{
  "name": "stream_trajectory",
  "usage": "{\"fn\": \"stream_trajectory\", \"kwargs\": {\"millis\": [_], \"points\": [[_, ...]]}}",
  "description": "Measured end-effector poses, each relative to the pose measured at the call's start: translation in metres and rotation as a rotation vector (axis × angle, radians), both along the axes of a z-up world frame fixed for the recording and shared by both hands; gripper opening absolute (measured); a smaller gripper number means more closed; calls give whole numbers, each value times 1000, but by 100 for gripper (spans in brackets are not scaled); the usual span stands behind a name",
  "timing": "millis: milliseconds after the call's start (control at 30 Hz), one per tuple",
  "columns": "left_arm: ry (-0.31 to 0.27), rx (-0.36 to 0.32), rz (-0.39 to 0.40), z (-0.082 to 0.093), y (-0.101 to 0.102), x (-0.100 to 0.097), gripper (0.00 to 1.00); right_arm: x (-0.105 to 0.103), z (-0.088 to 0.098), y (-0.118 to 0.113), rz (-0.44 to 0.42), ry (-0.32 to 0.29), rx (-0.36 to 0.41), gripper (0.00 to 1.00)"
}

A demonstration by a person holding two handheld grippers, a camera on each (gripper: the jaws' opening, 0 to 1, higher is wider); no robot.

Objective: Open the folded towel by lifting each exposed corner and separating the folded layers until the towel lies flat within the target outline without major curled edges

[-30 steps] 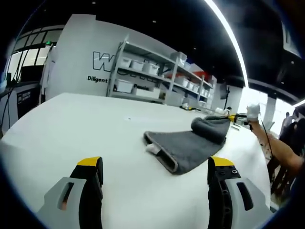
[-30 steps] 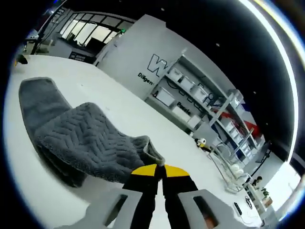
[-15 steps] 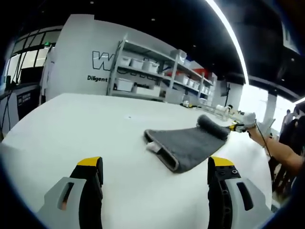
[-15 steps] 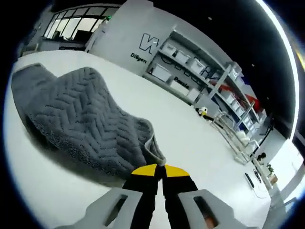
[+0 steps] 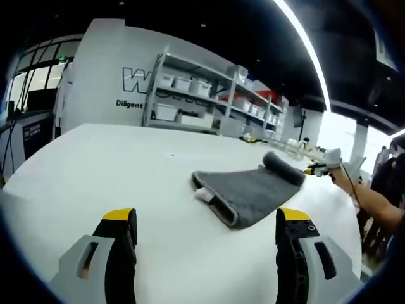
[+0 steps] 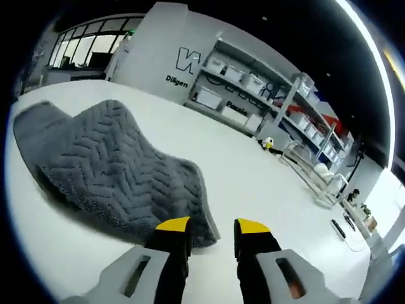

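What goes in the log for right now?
right tool: open, beside towel edge | left tool: open, off towel | towel: still folded

The left hand-held gripper [image 5: 207, 231] is built of two black jaws capped with yellow tips and backed by grey housings with slotted cut-outs. The right hand-held gripper [image 6: 211, 229] is coloured alike. A white glove [image 5: 331, 156] seems to be worn, though blurred.
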State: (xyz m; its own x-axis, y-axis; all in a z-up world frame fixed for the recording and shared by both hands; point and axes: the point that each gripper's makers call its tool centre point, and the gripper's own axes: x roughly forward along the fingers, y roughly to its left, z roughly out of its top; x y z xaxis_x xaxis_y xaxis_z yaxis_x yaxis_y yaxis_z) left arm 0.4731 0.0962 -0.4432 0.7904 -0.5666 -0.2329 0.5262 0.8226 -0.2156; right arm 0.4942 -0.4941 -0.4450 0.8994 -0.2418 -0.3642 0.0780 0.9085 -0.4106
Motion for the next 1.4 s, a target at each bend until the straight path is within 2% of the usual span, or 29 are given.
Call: {"fn": "stream_trajectory", "kwargs": {"millis": [67, 133, 167, 200, 233, 367, 400, 467, 533, 667, 800, 867, 900, 1000, 1100, 1233, 1300, 1333, 1400], "points": [[1, 2, 1, -1, 0, -1, 89, -2, 6, 5, 16, 1, 5, 26], [2, 4, 1, -1, 0, 0, 89, -3, 9, 13, 37, -1, 34, 33], [0, 5, 2, 0, 0, 0, 89, -3, 13, 19, 47, -21, 62, 36], [0, 6, 2, -1, 0, -1, 89, -3, 20, 23, 51, -70, 86, 37], [3, 7, 1, -2, 0, -1, 89, -3, 25, 28, 64, -92, 89, 36], [4, 14, -2, -3, -1, -1, 89, -4, 34, 44, 98, -115, 79, 39], [4, 15, -4, -2, -1, -1, 89, -3, 35, 48, 109, -117, 88, 42], [1, 15, -5, -2, -2, -2, 89, -3, 35, 70, 165, -108, 171, 50], [0, 16, -4, -2, -2, -2, 89, -3, 36, 86, 214, -102, 200, 57], [0, 36, -20, -3, -7, -3, 89, -5, 36, 114, 262, -73, 204, 70], [8, 59, -31, -6, -9, -3, 89, -9, 37, 148, 320, -48, 224, 87], [8, 62, -31, -7, -9, -3, 89, -9, 38, 157, 335, -48, 207, 88], [8, 64, -30, -7, -9, -4, 89, -9, 39, 165, 341, -48, 169, 90], [5, 72, -32, -8, -10, -4, 89, -8, 40, 180, 349, -55, 171, 99], [3, 73, -31, -7, -10, -3, 89, -7, 42, 202, 385, -54, 199, 100], [-2, 94, -24, -9, -9, -4, 89, -5, 44, 219, 411, -68, 168, 100], [-7, 81, -36, -5, -7, -5, 90, -5, 44, 227, 437, -76, 183, 100], [-29, 55, -22, 2, -3, -2, 90, -5, 41, 231, 450, -77, 193, 100], [-34, 42, -7, 3, 0, 1, 89, -7, 35, 235, 461, -62, 197, 100]]}}
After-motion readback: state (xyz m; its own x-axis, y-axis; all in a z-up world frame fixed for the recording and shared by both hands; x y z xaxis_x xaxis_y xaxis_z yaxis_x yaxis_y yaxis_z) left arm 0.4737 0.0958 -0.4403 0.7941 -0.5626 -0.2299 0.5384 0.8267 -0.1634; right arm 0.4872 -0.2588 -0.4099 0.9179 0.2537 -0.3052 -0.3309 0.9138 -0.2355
